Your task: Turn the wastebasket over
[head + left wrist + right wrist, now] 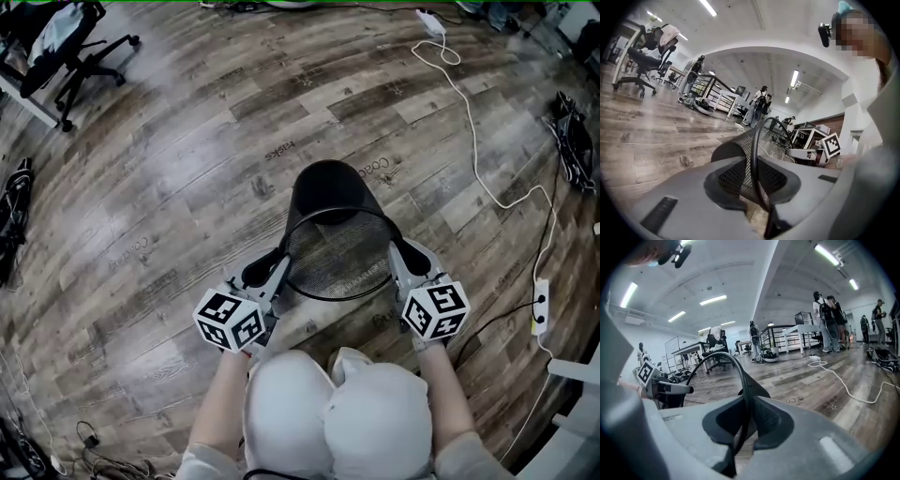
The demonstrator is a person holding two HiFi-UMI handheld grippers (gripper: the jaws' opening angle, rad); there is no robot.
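The black mesh wastebasket (pixel 328 192) lies tilted, its closed base pointing away from me and its open mouth with the wire rim (pixel 339 255) facing me. My left gripper (pixel 273 273) is shut on the left side of the rim, and my right gripper (pixel 403 255) is shut on the right side. In the left gripper view the wastebasket (pixel 736 150) shows its rim and mesh wall running between the jaws of the left gripper (pixel 757 182). The right gripper view has the same rim of the wastebasket (pixel 712 380) clamped in the right gripper (pixel 744 422).
Wood-plank floor all around. A black office chair (pixel 80 52) stands at the back left. A white cable (pixel 478 141) runs down the right side to a power strip (pixel 541 305). Black bags lie at the right edge (pixel 572 136) and left edge (pixel 14 216). People (pixel 827 322) stand far off by desks.
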